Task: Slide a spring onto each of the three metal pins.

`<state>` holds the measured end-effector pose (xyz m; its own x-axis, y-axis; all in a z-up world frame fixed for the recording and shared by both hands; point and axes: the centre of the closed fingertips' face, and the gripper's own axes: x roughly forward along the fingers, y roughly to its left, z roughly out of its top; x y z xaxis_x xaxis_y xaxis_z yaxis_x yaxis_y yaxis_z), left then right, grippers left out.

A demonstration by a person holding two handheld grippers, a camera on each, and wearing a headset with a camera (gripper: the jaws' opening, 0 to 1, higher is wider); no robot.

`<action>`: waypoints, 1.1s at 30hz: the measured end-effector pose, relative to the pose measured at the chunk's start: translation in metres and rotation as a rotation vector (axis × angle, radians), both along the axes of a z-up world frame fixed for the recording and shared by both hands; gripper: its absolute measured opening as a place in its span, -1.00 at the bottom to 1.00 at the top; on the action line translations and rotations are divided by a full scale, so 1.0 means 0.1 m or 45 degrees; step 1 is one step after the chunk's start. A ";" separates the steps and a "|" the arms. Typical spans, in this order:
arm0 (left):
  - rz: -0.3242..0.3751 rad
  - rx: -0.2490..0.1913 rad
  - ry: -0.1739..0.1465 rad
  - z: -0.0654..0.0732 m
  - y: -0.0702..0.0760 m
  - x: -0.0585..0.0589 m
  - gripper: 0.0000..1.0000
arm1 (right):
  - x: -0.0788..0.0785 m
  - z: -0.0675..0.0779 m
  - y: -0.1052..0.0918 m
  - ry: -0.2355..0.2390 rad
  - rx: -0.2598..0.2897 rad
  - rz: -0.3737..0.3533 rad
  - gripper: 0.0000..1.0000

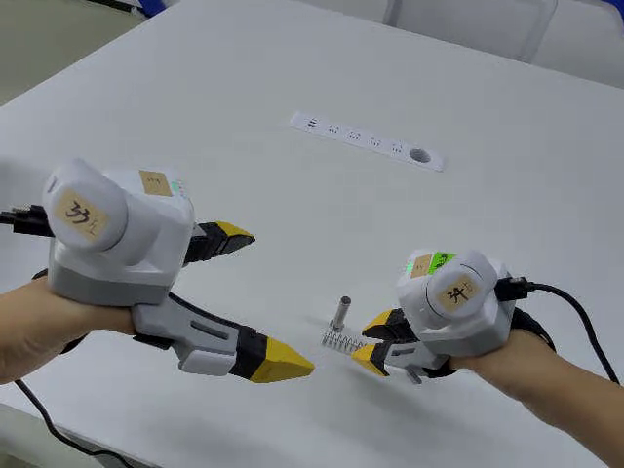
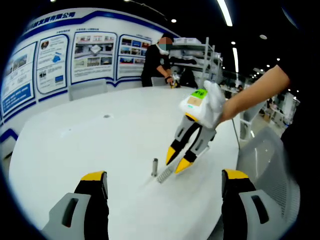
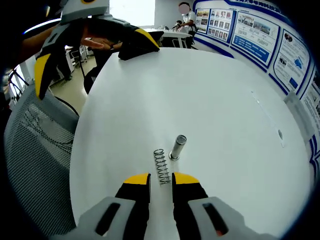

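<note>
Spring location: small silver wire spring lies flat on the white surface, just beside the foot of the short upright metal pin. Its near end reaches into the gap of the right gripper.
Right fingers: yellow-tipped, narrowly apart. The gap looks wider than the coil, so I judge the spring not yet pinched.
Left fingers: the left gripper hovers over the surface with its fingers spread wide, holding nothing, well apart from pin and spring.
Handling, judged: very light, thin wire. It should squash along its length and flick away if squeezed hard or caught at the tip, and being round it rolls easily on the smooth top.
Where to hold: across the coils at mid-length, lightly, leaving one open end free to go over the pin head.
Pin, judged: slim, standing free with no visible base, and likely to topple at a sideways knock. The idle left gripper could steady it low down.
Count: one pin and one spring noted near the grippers. The task names three.
Nearby: long white power strip lies farther back, clear of the work. The right gripper's black cable trails off behind the hand.
Obstruction: the pin stands touching-close to the spring, so a closing finger could bump it.
</note>
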<state>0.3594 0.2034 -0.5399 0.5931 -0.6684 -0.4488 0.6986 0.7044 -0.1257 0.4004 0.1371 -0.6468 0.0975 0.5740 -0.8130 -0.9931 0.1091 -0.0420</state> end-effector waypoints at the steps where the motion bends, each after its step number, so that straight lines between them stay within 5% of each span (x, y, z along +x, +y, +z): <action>1: 0.001 -0.003 0.005 -0.01 0.00 -0.01 0.93 | 0.01 0.00 0.01 0.008 0.004 -0.013 -0.65; 13: 0.022 0.017 0.031 -0.07 0.07 -0.04 0.91 | 0.02 -0.22 0.01 -0.002 -0.093 0.026 -0.66; 18: 0.032 0.012 0.036 -0.07 0.08 -0.04 0.90 | -0.01 -0.21 0.01 0.065 -0.068 0.011 -0.76; 24: 0.032 -0.035 0.033 -0.01 0.02 -0.02 0.88 | 0.00 -0.20 0.00 0.060 -0.064 0.027 -0.77; 33: -0.013 -0.011 0.048 -0.03 -0.03 -0.06 0.79 | -0.05 -0.12 -0.04 0.051 -0.060 0.054 -0.78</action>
